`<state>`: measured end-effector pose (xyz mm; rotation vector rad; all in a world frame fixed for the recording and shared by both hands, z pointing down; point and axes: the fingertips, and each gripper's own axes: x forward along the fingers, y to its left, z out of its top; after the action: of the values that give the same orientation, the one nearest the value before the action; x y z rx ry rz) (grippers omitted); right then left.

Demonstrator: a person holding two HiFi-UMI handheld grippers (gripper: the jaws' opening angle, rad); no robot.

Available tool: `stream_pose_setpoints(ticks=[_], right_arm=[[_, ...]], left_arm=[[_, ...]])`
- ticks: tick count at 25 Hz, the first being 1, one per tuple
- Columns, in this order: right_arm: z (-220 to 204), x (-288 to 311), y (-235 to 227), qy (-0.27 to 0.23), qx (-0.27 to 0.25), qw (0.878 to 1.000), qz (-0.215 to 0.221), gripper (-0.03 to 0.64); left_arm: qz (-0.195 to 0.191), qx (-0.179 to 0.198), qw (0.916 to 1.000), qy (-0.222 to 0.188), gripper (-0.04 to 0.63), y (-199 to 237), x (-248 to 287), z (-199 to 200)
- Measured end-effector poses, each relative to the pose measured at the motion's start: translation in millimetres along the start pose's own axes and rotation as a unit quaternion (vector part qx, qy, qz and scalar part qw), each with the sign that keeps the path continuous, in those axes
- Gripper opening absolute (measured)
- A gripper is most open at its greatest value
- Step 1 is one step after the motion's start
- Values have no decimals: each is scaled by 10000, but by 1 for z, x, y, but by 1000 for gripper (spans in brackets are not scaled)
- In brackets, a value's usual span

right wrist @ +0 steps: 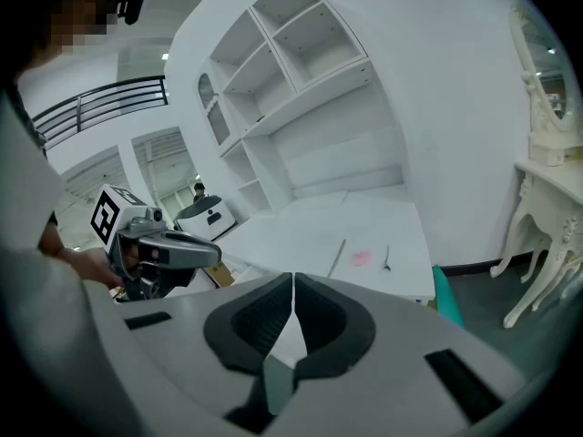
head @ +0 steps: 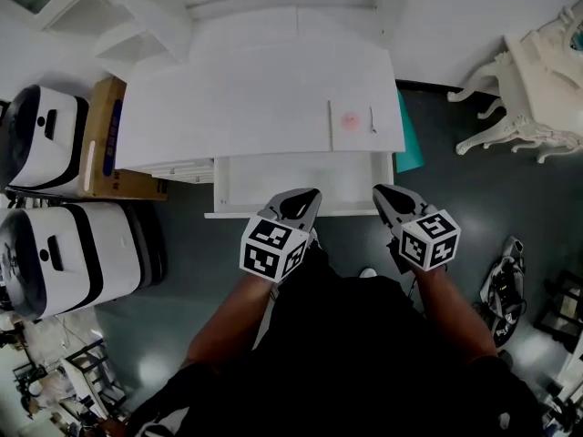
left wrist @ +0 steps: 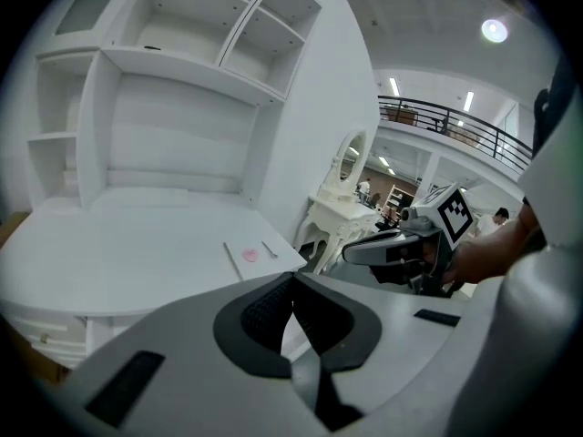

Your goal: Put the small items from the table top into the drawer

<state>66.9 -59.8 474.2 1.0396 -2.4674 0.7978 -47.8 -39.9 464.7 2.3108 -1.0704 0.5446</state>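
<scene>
White desk top carries a small pink item and a thin pin at two o'clock. The drawer hangs open at six, white bottom showing. Left gripper and right gripper hover over its front, both clenched on nothing.

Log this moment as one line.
drawer open | pink item, thin item on tabletop | left gripper shut, empty | right gripper shut, empty

The counter and drawer are painted white; a small item is coloured pink. The left tongs and right tongs are finished grey, padded black, their cubes patterned in black-and-white squares.
</scene>
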Motion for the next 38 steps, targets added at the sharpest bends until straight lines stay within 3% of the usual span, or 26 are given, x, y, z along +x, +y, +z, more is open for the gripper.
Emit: stream_pose_setpoints(ticks=[12,19,31,35,38], right_arm=[[20,79,-15,291,-272,9956,-854,28],[18,135,-32,432,-335,9941,-935,28],[-13,220,-82,1151,-118,9857,-1225,32],[-21,234,-93,1439,-40,9810,-1298,89],[-26,235,-95,1621,56,9772,-1372,92]], left_arm=[[-494,176,9981,322,3,47,8,-8],[-472,20,9982,368,3,63,10,-15],[-87,-365,9982,477,3,86,11,-27],[-63,-432,9977,509,4,87,15,-27],[-56,-488,9975,507,4,88,15,-25]])
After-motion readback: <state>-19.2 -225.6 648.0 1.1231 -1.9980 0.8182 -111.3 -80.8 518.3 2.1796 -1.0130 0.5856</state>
